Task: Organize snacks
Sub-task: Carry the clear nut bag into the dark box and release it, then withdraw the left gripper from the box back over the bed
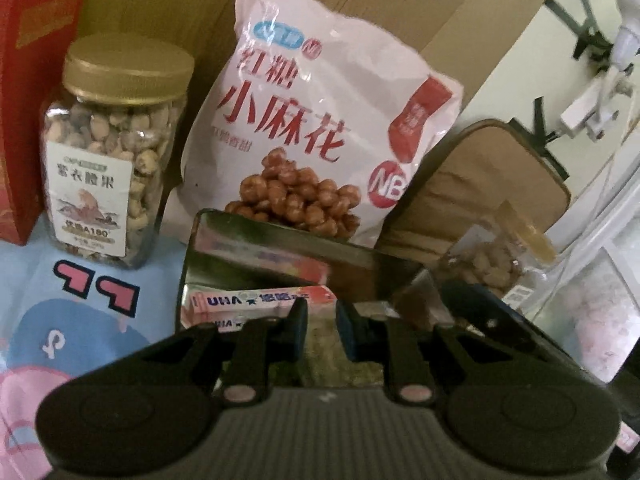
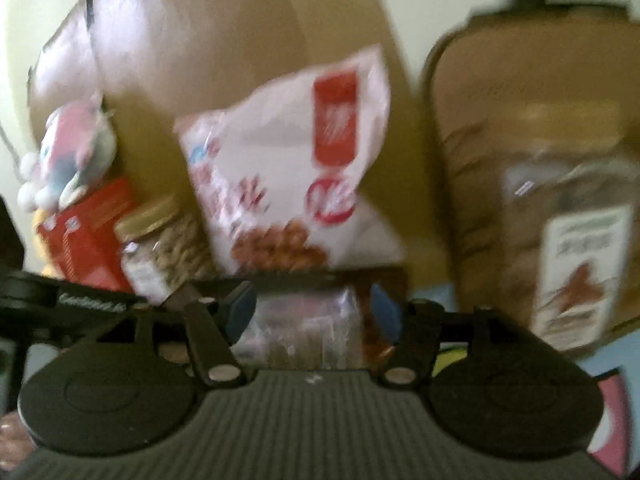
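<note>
Closest to the left gripper point(image 1: 322, 320), jaws nearly pressed together with nothing clearly pinched, sits a shiny metal tin point(image 1: 280, 256) holding a pink UHA candy pack point(image 1: 256, 304). Right gripper point(image 2: 312, 314) is spread wide over a blurred clear wrapper point(image 2: 304, 332), pads off it. Behind the tin on the blue cartoon cloth point(image 1: 60, 312): a gold-lidded nut jar point(image 1: 116, 152) at left, a big white snack bag point(image 1: 320, 120) leaning upright mid-frame, and a second nut jar point(image 1: 492, 256) tipped at right, partly hidden by the tin. A red box point(image 1: 28, 100) is cut off at the far left; a tan pouch point(image 1: 492, 184) stands behind the tipped jar. Furthest back, a cardboard sheet point(image 1: 400, 4). Right view is motion-blurred; labels unreadable, plush toy point(image 2: 72, 152) barely resolves.
</note>
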Demonstrator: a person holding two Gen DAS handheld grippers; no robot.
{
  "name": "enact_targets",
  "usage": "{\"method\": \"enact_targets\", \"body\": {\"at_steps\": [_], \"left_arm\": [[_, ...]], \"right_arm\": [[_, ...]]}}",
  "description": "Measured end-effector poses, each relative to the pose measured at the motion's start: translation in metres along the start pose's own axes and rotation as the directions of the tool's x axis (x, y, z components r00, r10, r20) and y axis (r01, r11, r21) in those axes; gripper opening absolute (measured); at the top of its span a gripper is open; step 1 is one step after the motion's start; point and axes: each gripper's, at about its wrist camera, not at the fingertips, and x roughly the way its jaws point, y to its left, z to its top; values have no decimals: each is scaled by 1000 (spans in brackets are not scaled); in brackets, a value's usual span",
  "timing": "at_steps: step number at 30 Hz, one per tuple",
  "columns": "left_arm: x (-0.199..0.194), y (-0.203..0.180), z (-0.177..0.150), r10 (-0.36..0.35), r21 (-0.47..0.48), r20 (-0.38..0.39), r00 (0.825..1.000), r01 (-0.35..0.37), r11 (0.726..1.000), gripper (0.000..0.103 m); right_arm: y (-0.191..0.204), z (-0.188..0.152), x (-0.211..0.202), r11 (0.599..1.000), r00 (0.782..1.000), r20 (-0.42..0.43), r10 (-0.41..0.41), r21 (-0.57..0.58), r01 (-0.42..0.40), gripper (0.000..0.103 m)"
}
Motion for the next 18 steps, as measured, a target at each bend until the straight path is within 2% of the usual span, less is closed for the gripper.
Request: {"method": "enact_targets", "body": {"at_steps": [4,5,9,13,16,18], "left_arm": [[-35,-8,-15,-51,35,22,998,50,998,16],[-45,-10,-22,-57,53,26,998,56,997,19],[-89,-7,-62,-68,110,29,997,64,992,20],[-133,14,-97,-25,120,36,999,20,993,20],[-169,40,-115,35,82,90,995,-43,996,20],[-191,58,-127,74,35,128,989,-79,996,20]], "right_arm": [[-6,-3,-36,999,998,67,10,35,-12,66],[-8,-7,-46,999,998,68,19,49,-22,66],[-12,-38,-81,985,992,-5,127,115,-126,66],[-1,-74,-111,975,975,-97,202,109,-191,66],[11,-96,-132,975,966,-140,216,82,-206,66],[17,-104,-139,968,957,-159,243,107,-228,66]]}}
